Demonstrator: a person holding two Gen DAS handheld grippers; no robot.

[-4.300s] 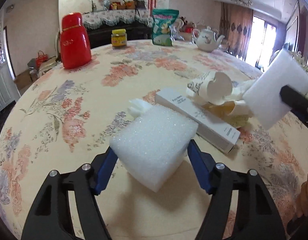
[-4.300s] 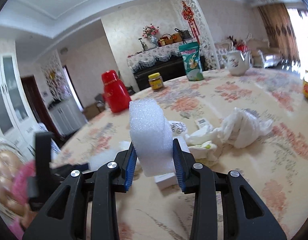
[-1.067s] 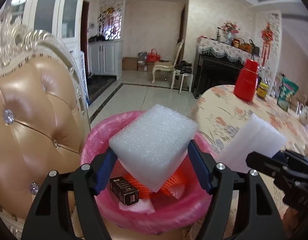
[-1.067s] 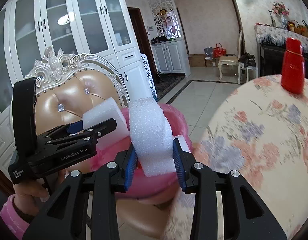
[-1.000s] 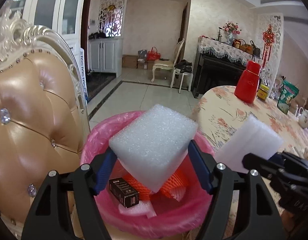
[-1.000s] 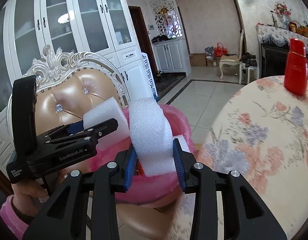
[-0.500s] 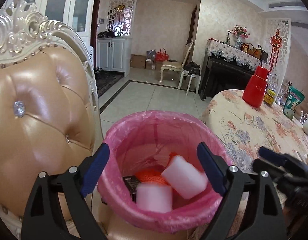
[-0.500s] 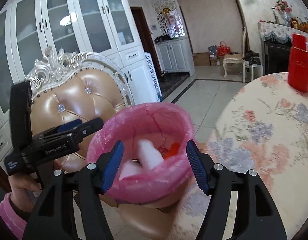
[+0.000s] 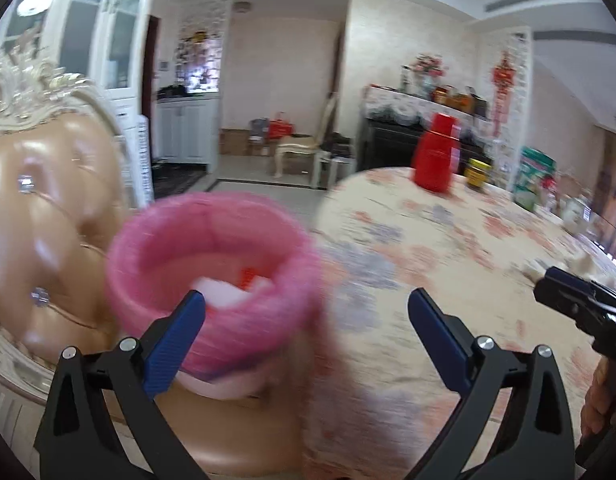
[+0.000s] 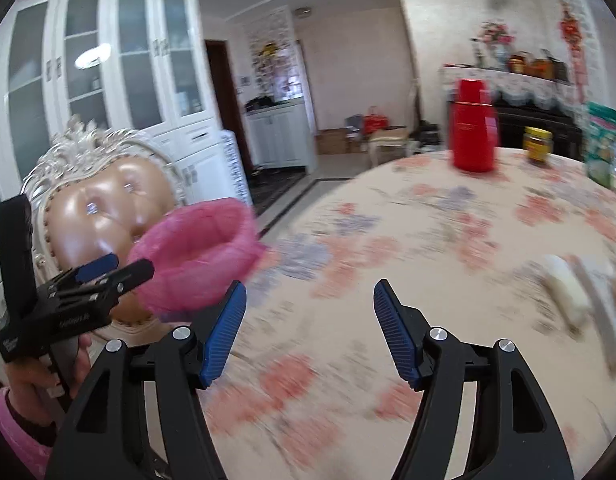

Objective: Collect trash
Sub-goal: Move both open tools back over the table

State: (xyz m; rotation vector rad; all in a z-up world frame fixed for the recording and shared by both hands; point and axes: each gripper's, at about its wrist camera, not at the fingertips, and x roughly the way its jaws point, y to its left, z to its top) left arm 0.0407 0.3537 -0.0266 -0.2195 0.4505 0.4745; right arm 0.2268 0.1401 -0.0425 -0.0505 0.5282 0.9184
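The pink-lined trash bin (image 9: 148, 232) stands on a chair seat beside the table, and white foam blocks (image 9: 224, 286) lie inside it over something orange. My left gripper (image 9: 306, 298) hangs between the bin and the table edge; its jaws are opening and nothing is between them. My right gripper (image 10: 311, 285) is open and empty over the floral table (image 10: 428, 240). The right wrist view also shows the bin (image 10: 196, 248) at the left with the left gripper (image 10: 128, 266) in front of it. Blurred white trash (image 10: 564, 292) and a long white box (image 10: 600, 304) lie on the table at the right.
A tan tufted chair (image 9: 36, 208) with a carved white frame stands behind the bin. A red thermos (image 10: 472, 128), a yellow jar (image 10: 540, 144) and a green bag (image 10: 602, 144) stand at the table's far side. A hand in a pink sleeve (image 10: 24, 380) holds the left gripper.
Both grippers let go of their foam blocks, which now lie in the bin. Both have since swung right, away from the bin and toward the table, with the left jaws spreading wider.
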